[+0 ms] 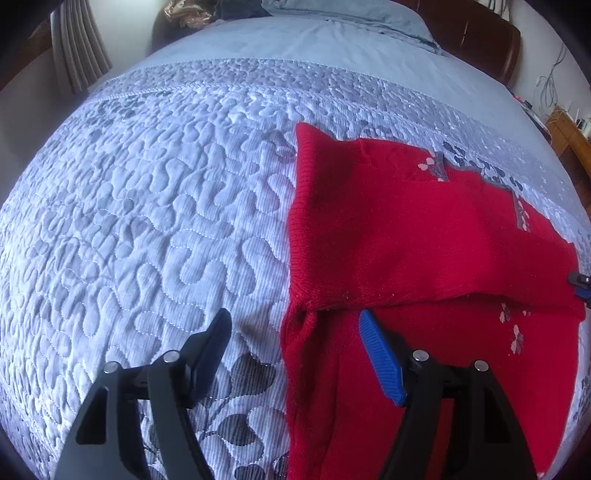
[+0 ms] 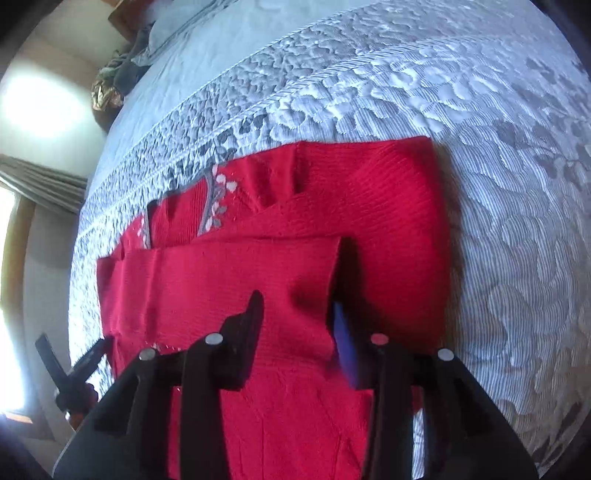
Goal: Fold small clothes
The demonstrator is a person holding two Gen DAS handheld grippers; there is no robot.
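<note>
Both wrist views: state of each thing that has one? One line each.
red sweater: lying flat on the quilt, partly folded, one layer laid over the lower part.
left claw: open, straddling the sweater's left edge, nothing pinched.
right claw: open, fingers either side of the folded flap's edge, not clamping it.
quilt: spread flat under the sweater.
pillow: lying at the far end of the bed.
</note>
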